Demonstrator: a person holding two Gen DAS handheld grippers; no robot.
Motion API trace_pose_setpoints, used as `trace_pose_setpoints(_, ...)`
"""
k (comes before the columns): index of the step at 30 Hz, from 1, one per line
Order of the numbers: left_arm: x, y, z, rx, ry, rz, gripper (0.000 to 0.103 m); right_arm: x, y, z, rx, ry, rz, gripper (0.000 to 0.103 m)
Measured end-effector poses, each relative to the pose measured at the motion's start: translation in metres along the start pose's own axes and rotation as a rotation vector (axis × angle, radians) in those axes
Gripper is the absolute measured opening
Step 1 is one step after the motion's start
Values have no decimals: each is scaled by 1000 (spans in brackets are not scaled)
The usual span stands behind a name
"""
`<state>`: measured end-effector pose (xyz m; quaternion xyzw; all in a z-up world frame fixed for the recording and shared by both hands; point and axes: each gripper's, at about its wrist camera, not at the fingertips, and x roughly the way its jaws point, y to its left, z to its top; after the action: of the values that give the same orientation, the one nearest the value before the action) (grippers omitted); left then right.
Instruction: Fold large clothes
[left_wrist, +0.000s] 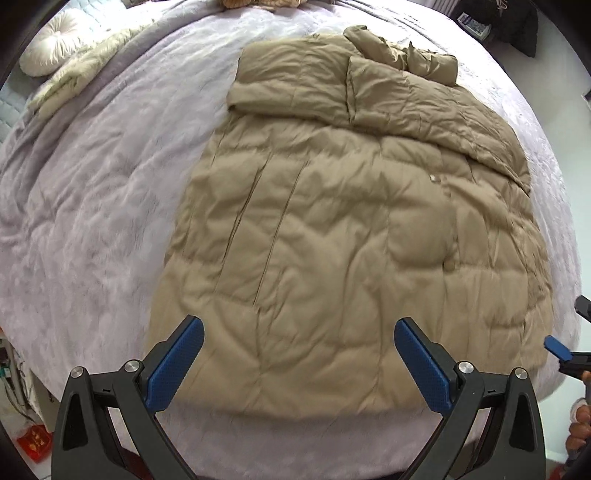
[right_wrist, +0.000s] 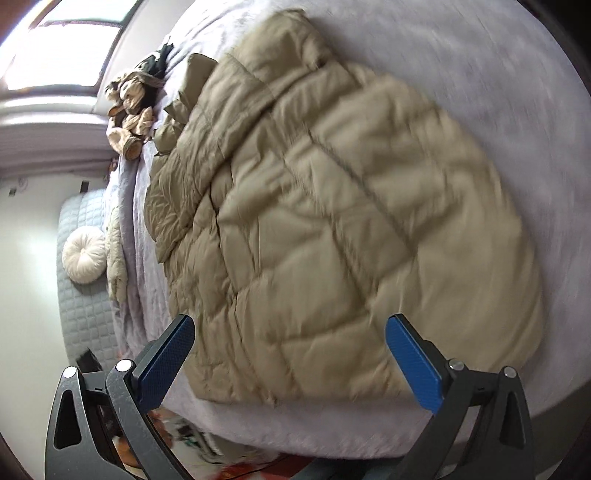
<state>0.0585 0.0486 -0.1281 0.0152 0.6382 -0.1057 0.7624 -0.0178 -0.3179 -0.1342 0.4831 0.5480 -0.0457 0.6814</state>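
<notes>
A tan quilted down coat (left_wrist: 332, 229) lies flat on the lilac bedspread (left_wrist: 92, 206), its sleeves folded across the top and its hem toward me. My left gripper (left_wrist: 298, 328) hovers over the hem, open, with nothing between its blue pads (left_wrist: 421, 365). The right wrist view shows the same coat (right_wrist: 332, 221) at an angle and motion-blurred. My right gripper (right_wrist: 290, 326) hangs above the hem corner, open wide and empty. Its blue fingertips (left_wrist: 556, 346) also peek in at the right edge of the left wrist view.
A round cream cushion (left_wrist: 50, 40) and a pale folded garment (left_wrist: 77, 77) lie at the far left of the bed. A plush toy (right_wrist: 131, 107) sits near the headboard. The bed's near edge (left_wrist: 295, 443) runs below the hem; floor clutter (left_wrist: 35, 441) shows beside it.
</notes>
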Motion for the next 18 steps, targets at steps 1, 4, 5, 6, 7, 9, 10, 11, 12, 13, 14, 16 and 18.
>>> trace_pose_setpoints(1, -1, 7, -6, -2, 5, -13, 103, 0, -1, -8, 21, 0, 6, 103)
trace_pose_setpoints(4, -3, 31, -24, -41, 25, -46, 103, 1, -8, -31, 90, -13, 27, 103)
trace_pose_setpoints(5, -3, 39, -31, -58, 29, -45, 103, 2, -11, -37, 111, -14, 32, 103)
trace_pose_setpoints(6, -1, 48, -39, -73, 39, -44, 103, 3, -15, -44, 135, -14, 39, 103)
trace_pose_setpoints(7, 1, 53, -44, -79, 49, -44, 103, 4, -18, -51, 156, -12, 43, 103)
trace_pose_setpoints(9, 6, 63, -57, -85, 68, -46, 103, 7, -24, -62, 182, -5, 43, 103)
trace_pose_setpoints(10, 9, 69, -63, -89, 73, -54, 103, 8, -27, -67, 192, -3, 41, 103)
trace_pose_setpoints(11, 12, 73, -68, -98, 79, -68, 103, 8, -29, -72, 199, -2, 37, 103)
trace_pose_setpoints(12, 16, 78, -73, -120, 88, -102, 103, 9, -30, -73, 205, -1, 35, 103)
trace_pose_setpoints(13, 19, 81, -76, -144, 95, -129, 103, 10, -33, -76, 213, -3, 32, 103)
trace_pose_setpoints(14, 23, 86, -80, -172, 103, -161, 103, 10, -38, -78, 225, -4, 27, 103)
trace_pose_setpoints(16, 31, 93, -86, -227, 121, -218, 103, 11, -47, -81, 249, -6, 30, 103)
trace_pose_setpoints(18, 38, 96, -90, -266, 123, -276, 103, 13, -58, -84, 282, -6, 43, 103)
